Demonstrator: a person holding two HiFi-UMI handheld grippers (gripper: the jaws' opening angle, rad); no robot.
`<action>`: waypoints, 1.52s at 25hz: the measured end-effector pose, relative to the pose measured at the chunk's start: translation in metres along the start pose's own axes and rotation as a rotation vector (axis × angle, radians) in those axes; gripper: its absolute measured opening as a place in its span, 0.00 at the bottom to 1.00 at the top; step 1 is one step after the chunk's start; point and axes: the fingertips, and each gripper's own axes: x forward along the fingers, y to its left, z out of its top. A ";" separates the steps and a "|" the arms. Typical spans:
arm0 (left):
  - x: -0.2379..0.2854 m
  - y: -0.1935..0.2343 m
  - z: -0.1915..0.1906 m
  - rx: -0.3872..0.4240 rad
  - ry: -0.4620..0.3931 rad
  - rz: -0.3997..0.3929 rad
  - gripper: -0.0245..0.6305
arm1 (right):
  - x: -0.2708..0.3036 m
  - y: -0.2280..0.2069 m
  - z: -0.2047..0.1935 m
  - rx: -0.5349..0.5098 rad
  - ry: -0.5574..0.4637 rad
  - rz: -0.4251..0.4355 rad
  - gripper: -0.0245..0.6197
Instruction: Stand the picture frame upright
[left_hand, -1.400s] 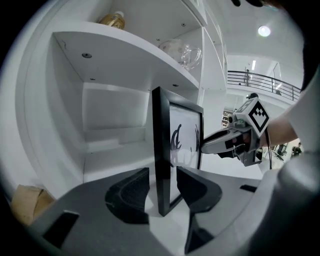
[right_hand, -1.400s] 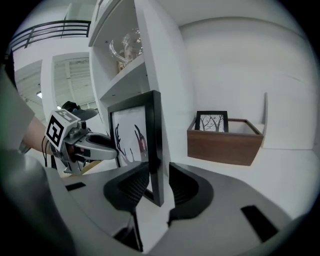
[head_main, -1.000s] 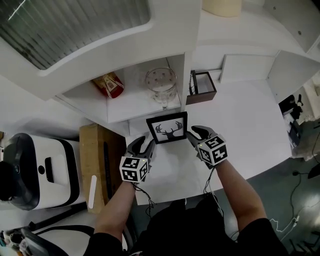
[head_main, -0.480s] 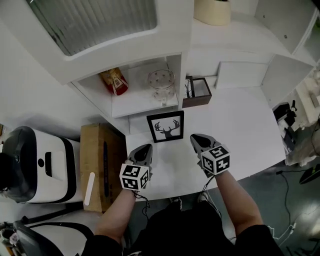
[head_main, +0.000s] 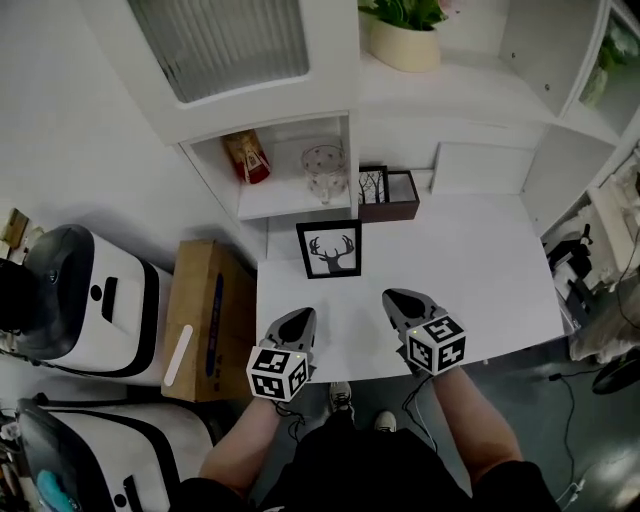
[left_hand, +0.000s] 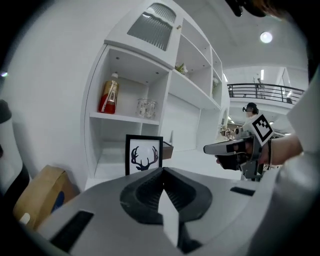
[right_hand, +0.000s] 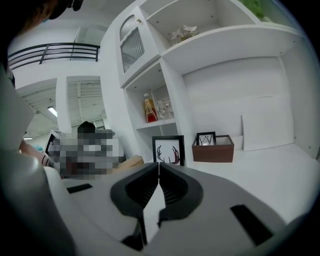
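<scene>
Left gripper (head_main: 298, 320), right gripper (head_main: 401, 299) withdrawn, shut; picture frame (head_main: 329, 250) upright

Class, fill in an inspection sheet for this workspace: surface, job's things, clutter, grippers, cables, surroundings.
Surface: white table.
Job's things: picture frame standing upright, back left of the table.
Clutter: brown box with a small picture, at the back.
Grippers: left gripper and right gripper shut, empty, apart from the frame.
Cables: thin wire under the right gripper.
Surroundings: shelf with bottle and glass jar; cardboard box at left.
</scene>
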 end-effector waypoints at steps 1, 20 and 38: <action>-0.006 -0.008 -0.003 -0.002 0.002 0.005 0.04 | -0.008 0.003 -0.002 -0.002 -0.001 0.006 0.05; -0.114 -0.160 -0.047 -0.041 -0.046 0.078 0.04 | -0.165 0.054 -0.032 -0.041 -0.080 0.111 0.04; -0.159 -0.163 -0.068 -0.040 -0.011 0.032 0.04 | -0.172 0.105 -0.062 0.041 -0.084 0.095 0.04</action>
